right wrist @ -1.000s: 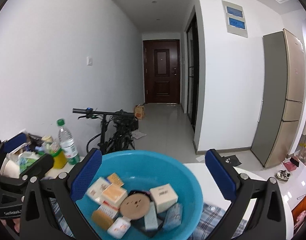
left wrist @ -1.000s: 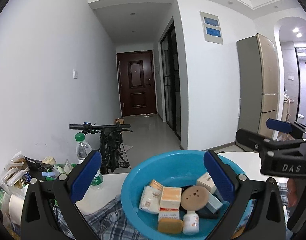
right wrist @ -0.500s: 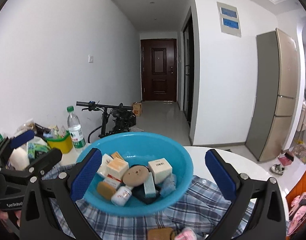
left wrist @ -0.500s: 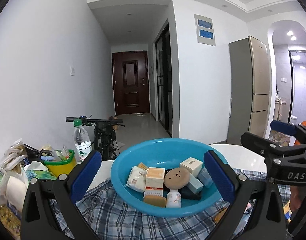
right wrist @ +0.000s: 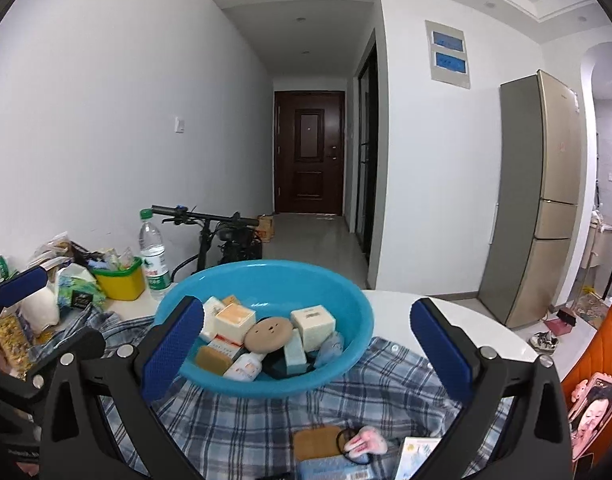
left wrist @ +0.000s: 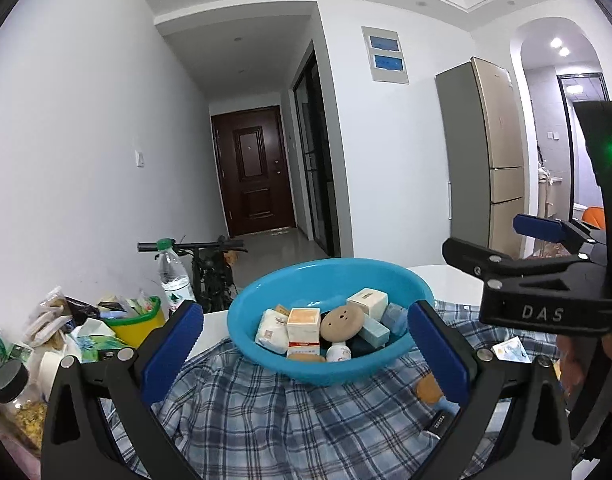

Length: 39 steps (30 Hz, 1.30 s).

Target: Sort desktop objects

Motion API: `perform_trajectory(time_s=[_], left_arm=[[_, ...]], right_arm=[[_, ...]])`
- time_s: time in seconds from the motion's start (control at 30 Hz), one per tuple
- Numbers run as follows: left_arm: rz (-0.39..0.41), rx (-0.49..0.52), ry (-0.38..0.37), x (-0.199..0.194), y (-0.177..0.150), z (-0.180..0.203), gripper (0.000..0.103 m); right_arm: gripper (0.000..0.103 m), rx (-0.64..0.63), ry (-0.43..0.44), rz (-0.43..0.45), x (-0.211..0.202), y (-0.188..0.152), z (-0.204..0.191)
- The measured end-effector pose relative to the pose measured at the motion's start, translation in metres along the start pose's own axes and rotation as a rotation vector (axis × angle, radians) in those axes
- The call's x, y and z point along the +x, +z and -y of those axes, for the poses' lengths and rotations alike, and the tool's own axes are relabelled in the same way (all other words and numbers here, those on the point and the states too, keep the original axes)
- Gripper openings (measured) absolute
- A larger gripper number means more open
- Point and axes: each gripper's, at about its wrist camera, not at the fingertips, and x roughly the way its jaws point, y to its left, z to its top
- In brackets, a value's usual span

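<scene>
Blue basin (left wrist: 330, 276) of small boxes (left wrist: 304, 322) on plaid cloth (left wrist: 266, 412) over the white surface (right wrist: 438, 312) — ahead of and between both tongs. Left tongs (left wrist: 306, 356) spread wide, holding nothing; right tongs (right wrist: 306, 352) likewise — wide apart, empty, touching nothing.

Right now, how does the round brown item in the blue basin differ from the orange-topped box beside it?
The round brown disc is flat with small dark holes, leaning on other items; the orange-topped box is a white-sided cube. Both lie inside the blue basin, touched by neither tongs.
</scene>
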Motion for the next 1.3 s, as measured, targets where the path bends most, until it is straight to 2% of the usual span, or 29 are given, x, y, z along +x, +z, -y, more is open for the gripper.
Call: perform_trajectory(time_s=[0.17,0.3,0.37,0.43,0.6,0.77,0.83,0.93,1.03,1.23,1.3], left_arm=[[0.051,-0.071,-0.005,-0.032,-0.005,-0.008,0.103],[0.162,-0.11,0.104,-0.058,-0.024,-0.014,0.103],[0.191,-0.113,0.151,-0.063,-0.033,-0.015,0.103],[0.186,-0.122,0.177,-0.063,-0.043,-0.017,0.103],[0.143,-0.199,0.159,-0.052,-0.07,-0.027,0.103],[0.134,-0.191,0.198,-0.041,-0.091,-0.026,0.103],[0.14,-0.187,0.19,-0.041,-0.096,-0.025,0.103],[0.139,-0.166,0.186,-0.039,-0.102,-0.019,0.103],[0.133,-0.152,0.18,-0.036,-0.107,-0.016,0.103],[0.07,-0.175,0.152,-0.021,-0.124,-0.015,0.103],[0.059,-0.183,0.193,-0.017,-0.13,-0.017,0.103]], right_arm=[[0.103,0.036,-0.009,0.041,-0.014,-0.008,0.001],[0.103,0.023,-0.019,0.07,-0.025,-0.023,-0.005],[0.103,0.02,-0.024,0.086,-0.03,-0.029,-0.009],[0.103,0.03,-0.021,0.106,-0.036,-0.035,-0.011],[0.103,0.036,-0.01,0.119,-0.04,-0.054,-0.018],[0.103,-0.01,-0.06,0.136,-0.038,-0.076,-0.025],[0.103,-0.026,-0.07,0.121,-0.033,-0.084,-0.027],[0.103,-0.049,-0.06,0.077,-0.024,-0.091,-0.029],[0.103,-0.036,-0.054,0.078,-0.022,-0.1,-0.028],[0.103,-0.042,-0.026,0.055,-0.014,-0.116,-0.027],[0.103,-0.037,-0.029,0.066,-0.015,-0.12,-0.028]])
